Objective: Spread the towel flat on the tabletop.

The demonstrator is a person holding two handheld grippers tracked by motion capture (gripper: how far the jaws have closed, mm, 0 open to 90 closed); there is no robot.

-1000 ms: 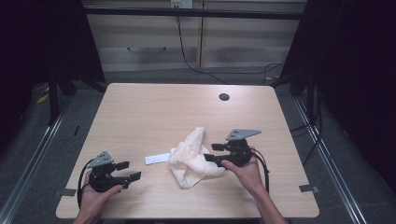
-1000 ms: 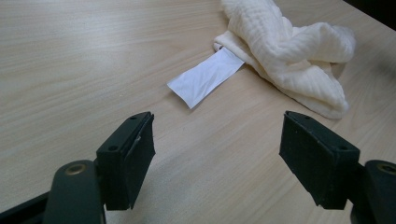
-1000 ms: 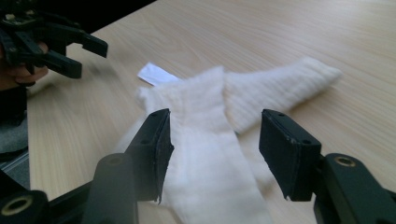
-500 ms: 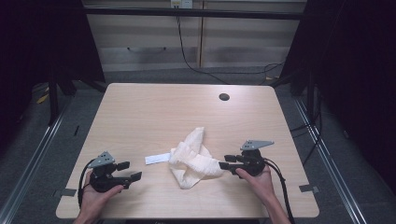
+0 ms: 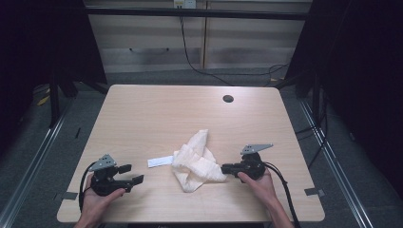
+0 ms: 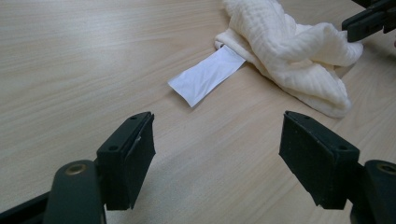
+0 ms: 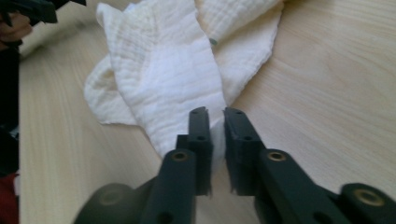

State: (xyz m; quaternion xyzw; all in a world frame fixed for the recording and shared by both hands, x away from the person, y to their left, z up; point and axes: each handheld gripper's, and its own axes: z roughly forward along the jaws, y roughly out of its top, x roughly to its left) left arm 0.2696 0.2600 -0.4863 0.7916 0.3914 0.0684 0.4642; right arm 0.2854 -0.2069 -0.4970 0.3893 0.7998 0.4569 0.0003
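Right gripper [image 7: 215, 116] jaws have just been closing and now pinch the near-right edge of the white cloth [image 5: 196, 161], fabric between the pads; left gripper [image 5: 124, 176] jaws stand wide apart with nothing between them, resting near the surface's front-left corner. Cloth lies crumpled at the middle of the surface toward the front edge, long axis running from the front up toward the back-right, a white paper strip [image 6: 208, 74] poking out from under its left side. The cloth lies to the right of the left jaws, well apart, so the right hand is far nearer and probably leads the pull.
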